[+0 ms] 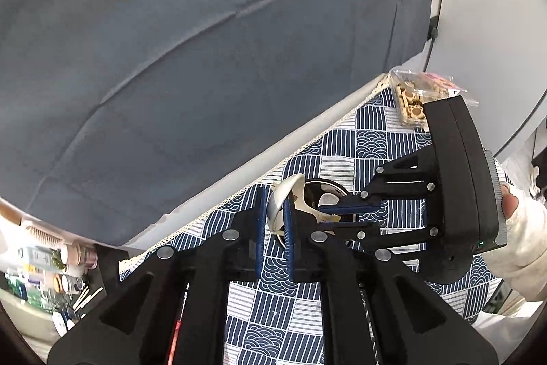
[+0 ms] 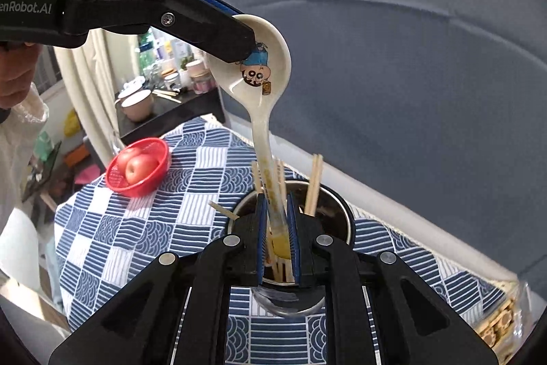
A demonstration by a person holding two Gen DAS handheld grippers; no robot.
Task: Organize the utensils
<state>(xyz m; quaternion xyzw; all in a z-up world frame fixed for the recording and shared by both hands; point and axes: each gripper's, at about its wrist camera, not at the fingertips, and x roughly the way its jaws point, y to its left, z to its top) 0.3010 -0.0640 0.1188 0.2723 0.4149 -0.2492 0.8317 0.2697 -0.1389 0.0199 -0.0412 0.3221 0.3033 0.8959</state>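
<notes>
- Above the steel utensil cup [image 2: 336, 221] on the blue patchwork tablecloth [image 2: 143, 228], a white ceramic soup spoon [image 2: 263, 81] with a cartoon print hangs bowl-up, handle pointing down toward the cup's mouth.
- The left gripper [image 2: 251, 48] pinches the rim of the spoon's bowl, fingers closed tight on it.
- The right gripper [image 2: 277, 228] has its blue pads nearly together around the lower handle; they look to be touching it, so both tools seem to grip the one spoon.
- Wooden chopsticks [image 2: 314, 183] already stand in the cup; one stick leans out over the left rim.
- My read: mid-handover or a guided drop into the cup.
- Next calls for one gripper letting go and the handle lowered between the chopsticks without knocking them.
- Off to the left, a red basket of apples [image 2: 136, 168], well apart.
</notes>
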